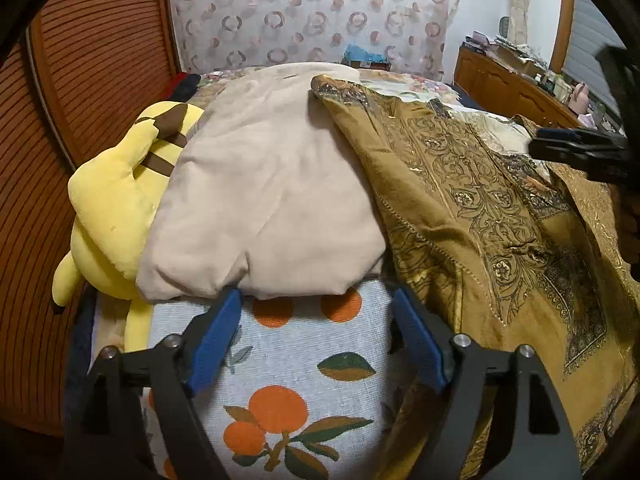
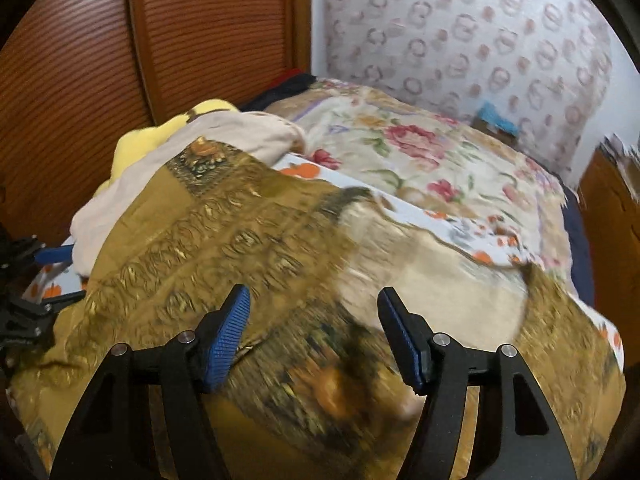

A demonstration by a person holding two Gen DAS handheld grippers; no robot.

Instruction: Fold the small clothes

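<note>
A mustard garment (image 1: pixel 480 208) with dark ornamental print lies spread over the right of the bed, overlapping a beige garment (image 1: pixel 272 184) to its left. My left gripper (image 1: pixel 316 294) stands open above the orange-print sheet (image 1: pixel 280 364), its blue fingertips at the beige garment's near edge with nothing between them. In the blurred right wrist view my right gripper (image 2: pixel 314 292) is open just above the mustard garment (image 2: pixel 200 232), with no cloth between its pads. The right gripper (image 1: pixel 576 148) also shows at the right edge of the left wrist view, and the left gripper (image 2: pixel 40 272) shows at the left edge of the right wrist view.
A yellow plush toy (image 1: pixel 116 208) lies partly under the beige garment at the bed's left. Slatted wooden doors (image 1: pixel 80 80) close off the left side. A floral quilt (image 2: pixel 420 160) covers the far bed. A cluttered wooden dresser (image 1: pixel 500 80) stands at the far right.
</note>
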